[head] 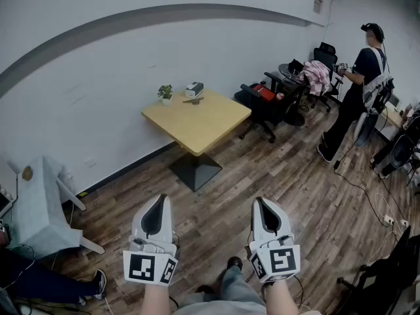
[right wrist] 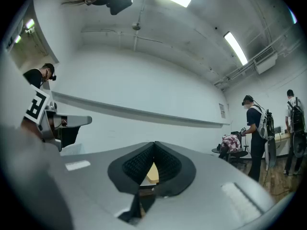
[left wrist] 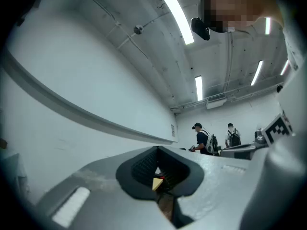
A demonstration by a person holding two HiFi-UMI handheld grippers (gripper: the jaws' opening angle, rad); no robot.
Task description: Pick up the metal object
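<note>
With the left hand-held gripper [head: 159, 205] and the right hand-held gripper [head: 261, 205] both shut and empty, the desk [head: 197, 120], where the metal object [head: 192, 100] seems to lie, should be approached first.

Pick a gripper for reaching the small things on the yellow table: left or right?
Left, marginally. Both grippers are shut, empty and well short of the table, but the left gripper lines up nearer the box and the dark item beside it; the right gripper sits further off to the side.
</note>
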